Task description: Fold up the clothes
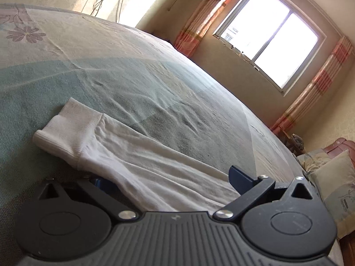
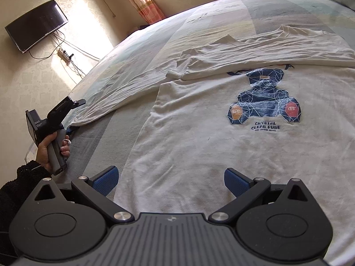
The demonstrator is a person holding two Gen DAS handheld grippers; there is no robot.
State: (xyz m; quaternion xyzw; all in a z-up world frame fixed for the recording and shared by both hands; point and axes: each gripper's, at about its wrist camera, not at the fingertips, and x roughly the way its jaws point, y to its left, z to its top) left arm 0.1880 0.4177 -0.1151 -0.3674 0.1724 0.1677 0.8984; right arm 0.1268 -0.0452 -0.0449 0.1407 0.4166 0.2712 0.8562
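While the white shirt (image 2: 221,137) is lying flat on the bed (image 2: 221,17), its printed front is facing up, with the hem toward the right gripper (image 2: 170,182) and the collar (image 2: 264,36) toward the far side of the bed. Its long axis is running away from the right wrist camera. One long sleeve (image 1: 124,153) is stretching out to the side, toward the left gripper (image 1: 168,181), and its ribbed cuff (image 1: 66,126) is lying on the green part of the sheet. The other sleeve is lying folded across the chest, partly covering the top of the bear print (image 2: 264,97).

The left gripper is standing wide open. The sleeve is lying between its blue pads (image 1: 240,177), and the pads are not pressing on it; one pad is mostly hidden under the cloth. In the right wrist view a hand (image 2: 50,148) in a dark sleeve is holding this gripper by its handle, low, at the end of the sleeve.

The right gripper is also open, and it is hanging over the bottom edge of the shirt, pointing down at it. Its two pads are well apart, and I cannot tell if they are touching the cloth.

No container is showing in either view.
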